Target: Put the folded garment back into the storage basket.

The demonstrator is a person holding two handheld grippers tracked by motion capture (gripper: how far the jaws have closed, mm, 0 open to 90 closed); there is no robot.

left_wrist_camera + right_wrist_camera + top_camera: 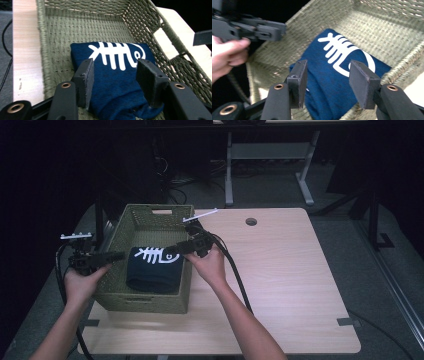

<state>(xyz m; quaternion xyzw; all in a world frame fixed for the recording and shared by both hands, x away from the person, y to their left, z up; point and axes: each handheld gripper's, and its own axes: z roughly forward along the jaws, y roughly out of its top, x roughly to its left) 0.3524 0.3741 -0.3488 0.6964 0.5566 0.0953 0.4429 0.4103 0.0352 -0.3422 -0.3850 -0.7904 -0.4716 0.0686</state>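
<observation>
Left gripper (116,255): matte black two-jaw body, flat rectangular black fingers (86,80) with worn, frayed pad edges; brass-coloured rivets are set in the linkage arms; a pale flat plate is mounted on top; a black cable is attached. Right gripper (171,250): identical build. Forearms are left bare, unsleeved.

- The right gripper view is smeared with motion blur, softening the basket (372,30) weave.
- In the left gripper view, the folded navy cloth (117,87) runs behind both black jaws and off the bottom edge.
- In the high view, both forearms leave the bottom edge.
- The basket's near wall hides the cloth's front edge there.
</observation>
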